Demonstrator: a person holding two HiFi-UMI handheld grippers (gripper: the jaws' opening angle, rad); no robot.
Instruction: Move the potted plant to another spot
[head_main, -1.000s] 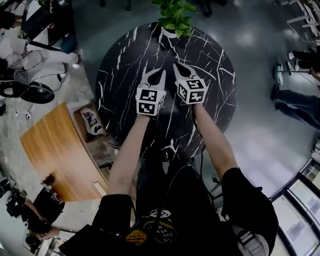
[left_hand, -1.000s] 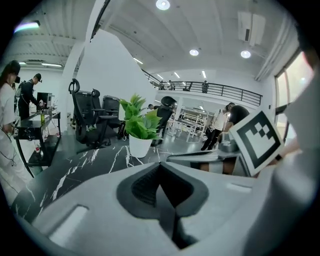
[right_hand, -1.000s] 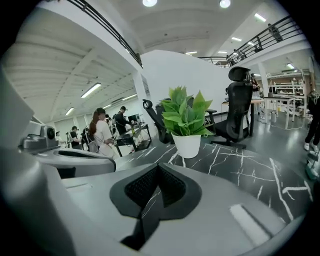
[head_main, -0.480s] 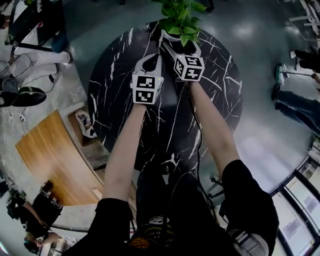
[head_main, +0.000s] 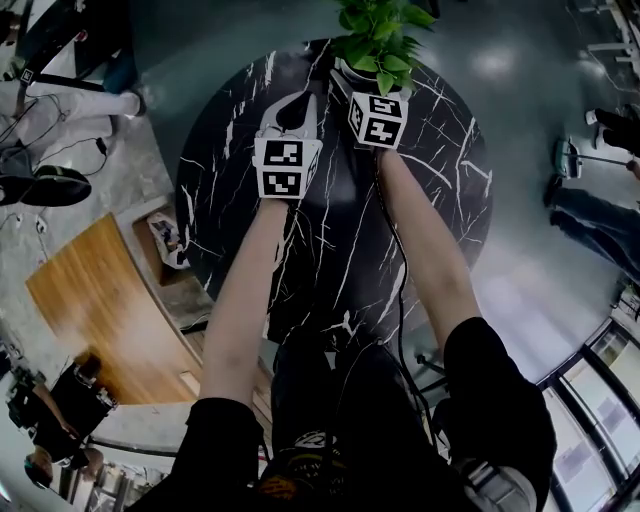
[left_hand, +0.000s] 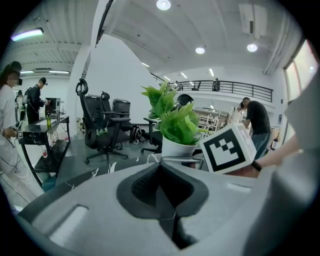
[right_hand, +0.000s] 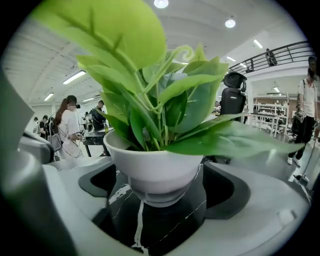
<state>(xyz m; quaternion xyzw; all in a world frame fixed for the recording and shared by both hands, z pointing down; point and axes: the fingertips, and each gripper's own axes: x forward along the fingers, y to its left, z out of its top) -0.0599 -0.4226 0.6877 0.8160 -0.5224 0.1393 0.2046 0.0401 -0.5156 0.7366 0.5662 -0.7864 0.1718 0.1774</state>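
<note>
The potted plant (head_main: 378, 35), green leaves in a white pot (right_hand: 155, 162), stands near the far edge of the round black marble table (head_main: 330, 240). My right gripper (head_main: 358, 86) has reached it. In the right gripper view its jaws have just been opening; the right gripper (right_hand: 162, 179) now stands open with one jaw on each side of the pot's foot, and a gap shows on both sides. My left gripper (head_main: 308, 100) hovers just left of the pot, shut on nothing. From the left gripper (left_hand: 161, 161) the pot (left_hand: 177, 147) shows ahead and slightly right.
The table's far rim lies right behind the pot. A wooden table (head_main: 90, 300) stands lower left. Office chairs (left_hand: 97, 125) and a desk (left_hand: 42, 132) stand beyond the table. People stand around the room, one at the right (head_main: 590, 200).
Both grippers moved forward across the table toward the plant. The right gripper's jaws went from shut to wide open and now flank the pot. The left gripper stayed shut.
</note>
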